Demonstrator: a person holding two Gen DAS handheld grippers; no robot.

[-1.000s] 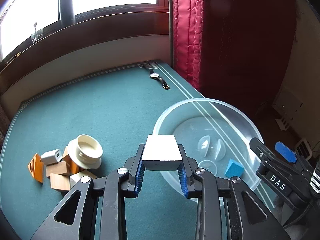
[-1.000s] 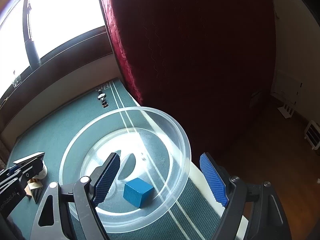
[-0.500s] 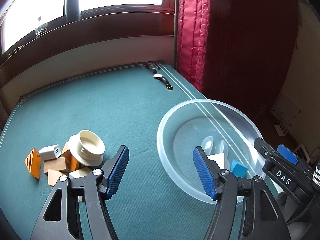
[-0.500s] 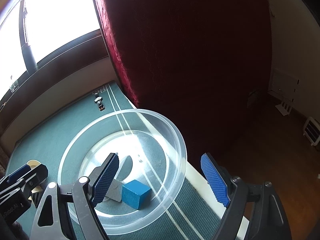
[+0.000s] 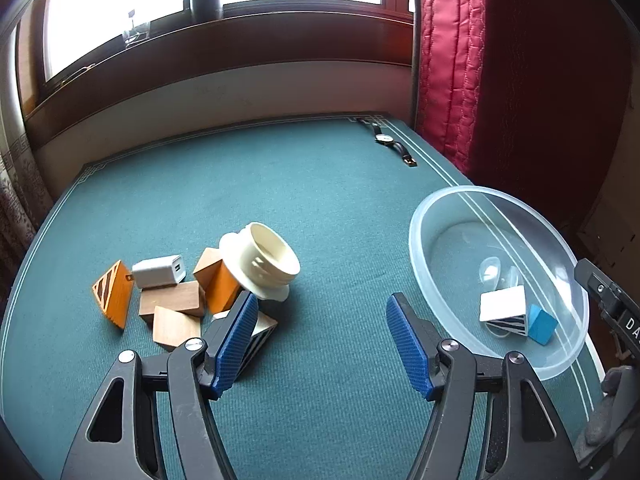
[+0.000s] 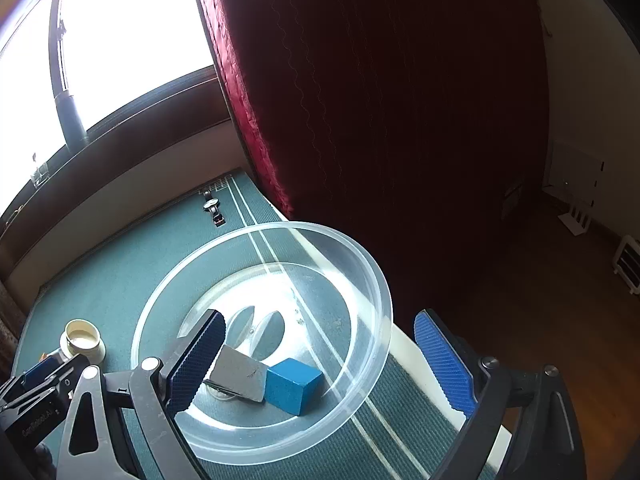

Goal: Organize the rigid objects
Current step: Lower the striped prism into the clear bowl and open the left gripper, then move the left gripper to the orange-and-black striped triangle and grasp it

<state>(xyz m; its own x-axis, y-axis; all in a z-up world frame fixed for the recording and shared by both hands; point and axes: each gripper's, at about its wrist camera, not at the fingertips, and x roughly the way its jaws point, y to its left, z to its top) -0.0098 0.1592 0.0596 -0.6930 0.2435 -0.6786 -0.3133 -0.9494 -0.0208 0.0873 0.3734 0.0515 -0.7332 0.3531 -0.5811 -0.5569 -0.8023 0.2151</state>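
both claws, left claw [image 5: 322, 344] and right claw [image 6: 318, 360], gape wide, empty.

The worktop [image 5: 320, 208] is covered in green cloth with pale border lines. At its right edge stands a clear plastic bowl [image 5: 424, 264]. Left of centre lies a cluster touching one another: wooden blocks [image 5: 170, 302], an orange striped wedge [image 5: 112, 294], a white charger [image 5: 158, 271] and a tilted cream ring [image 5: 264, 260]. A wristwatch [image 5: 390, 142] lies near the far right corner
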